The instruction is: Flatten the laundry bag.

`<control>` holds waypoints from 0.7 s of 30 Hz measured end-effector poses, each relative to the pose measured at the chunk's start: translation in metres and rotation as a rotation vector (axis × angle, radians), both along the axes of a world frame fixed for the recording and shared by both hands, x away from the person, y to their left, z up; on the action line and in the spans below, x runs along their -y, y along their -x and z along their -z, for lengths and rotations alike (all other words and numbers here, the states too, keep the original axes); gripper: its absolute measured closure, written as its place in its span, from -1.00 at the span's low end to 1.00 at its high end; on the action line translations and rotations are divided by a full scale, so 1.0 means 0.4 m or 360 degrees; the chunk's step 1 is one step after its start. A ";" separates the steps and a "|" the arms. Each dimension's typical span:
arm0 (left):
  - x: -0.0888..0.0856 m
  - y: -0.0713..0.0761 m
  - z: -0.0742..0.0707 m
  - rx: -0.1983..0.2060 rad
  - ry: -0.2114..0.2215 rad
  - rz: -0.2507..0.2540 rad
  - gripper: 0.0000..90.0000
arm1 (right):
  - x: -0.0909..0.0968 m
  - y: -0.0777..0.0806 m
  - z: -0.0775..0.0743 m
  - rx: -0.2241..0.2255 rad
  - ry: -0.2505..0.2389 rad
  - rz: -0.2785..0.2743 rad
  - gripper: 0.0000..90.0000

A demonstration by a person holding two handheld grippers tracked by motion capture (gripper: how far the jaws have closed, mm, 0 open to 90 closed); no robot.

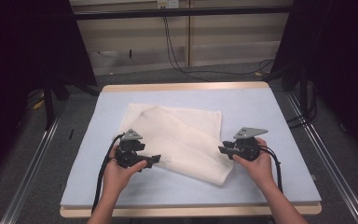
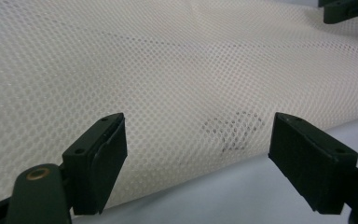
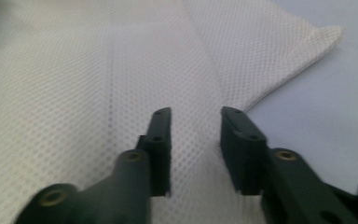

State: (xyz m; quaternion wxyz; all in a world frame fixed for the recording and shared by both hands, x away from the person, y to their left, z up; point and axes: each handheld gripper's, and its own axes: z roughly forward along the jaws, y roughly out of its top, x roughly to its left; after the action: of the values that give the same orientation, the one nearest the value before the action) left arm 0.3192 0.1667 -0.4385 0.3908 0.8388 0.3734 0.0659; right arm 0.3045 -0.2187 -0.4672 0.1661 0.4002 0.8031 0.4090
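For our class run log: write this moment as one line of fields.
cloth: folded, flat on table | left gripper: open at near edge | right gripper: open over cloth | held: nothing

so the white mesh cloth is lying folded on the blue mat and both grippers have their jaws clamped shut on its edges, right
Not quite. The white mesh cloth does lie folded on the blue mat, but neither gripper is clamped on it. The left gripper view shows the left gripper with its jaws wide apart, and the right gripper view shows the right gripper open over the mesh, pinching nothing.
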 end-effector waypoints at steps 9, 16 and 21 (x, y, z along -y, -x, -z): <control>0.014 -0.006 0.004 -0.0020 0.0011 0.0023 -0.62 | 0.025 -0.038 0.036 -0.0131 -0.0081 0.0081 0.31; 0.020 -0.004 0.013 -0.0014 0.0001 0.0045 -0.62 | 0.014 -0.023 0.018 -0.0158 -0.0204 0.0083 0.82; 0.034 -0.005 0.021 -0.0017 -0.0018 0.0057 -0.62 | 0.002 -0.005 -0.020 -0.0111 -0.0298 0.0009 0.94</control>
State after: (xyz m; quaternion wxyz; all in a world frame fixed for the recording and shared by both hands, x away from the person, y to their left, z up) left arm 0.3213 0.1533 -0.4469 0.3853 0.8478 0.3600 0.0566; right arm 0.3063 -0.2194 -0.4593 0.1012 0.4303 0.7655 0.4676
